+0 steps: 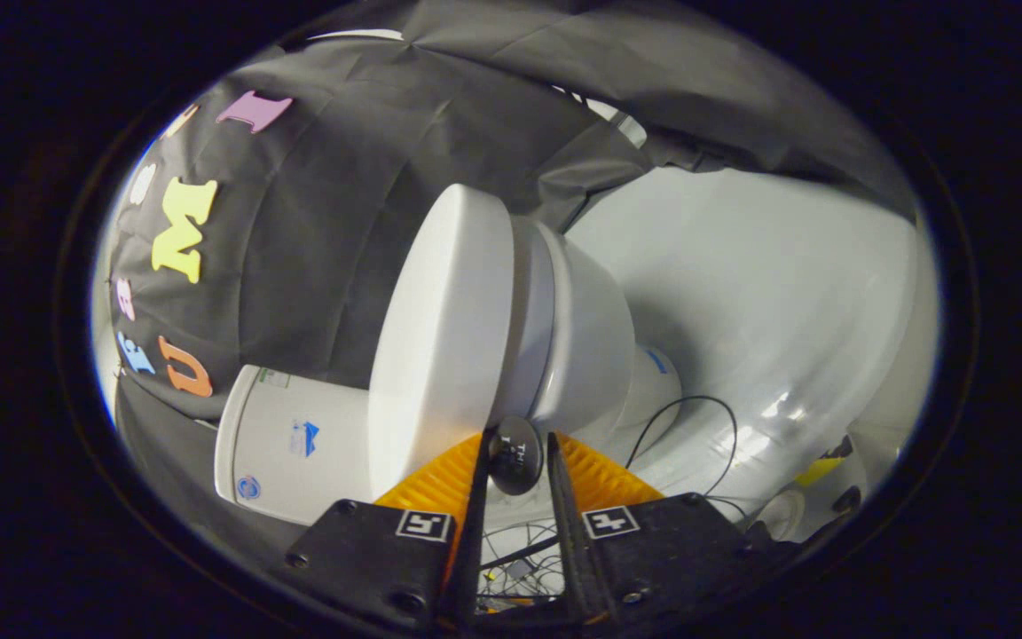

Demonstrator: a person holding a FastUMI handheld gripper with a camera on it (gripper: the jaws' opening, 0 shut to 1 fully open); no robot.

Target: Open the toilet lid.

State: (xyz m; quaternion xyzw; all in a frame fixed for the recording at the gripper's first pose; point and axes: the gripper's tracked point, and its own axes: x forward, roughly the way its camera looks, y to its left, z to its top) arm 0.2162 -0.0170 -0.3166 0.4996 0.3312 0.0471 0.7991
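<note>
Toilet [582, 328] seen with the camera rolled sideways, so that its cistern [289, 444] lies toward one finger's side and its bowl toward the other; a glossy white floor [759, 293] runs beyond the bowl, with a thin dark cable [697, 426] lying across it. Toilet lid [444, 328], the broad white disc, appears parted from the seat and bowl rim beneath it, the gap seeming wider at the far end; it has not reached the cistern. By this judgement the lift is begun and roughly partway, and the swing back to a resting position remains. A small dark knob [515, 454] stands at the lid's near edge. Gripper [515, 457] sits directly at that edge: its two fingers are drawn narrow, one on either side of the knob, and both appear to press against it, so the knob lies between the fingers and the lid extends just ahead of them.
</note>
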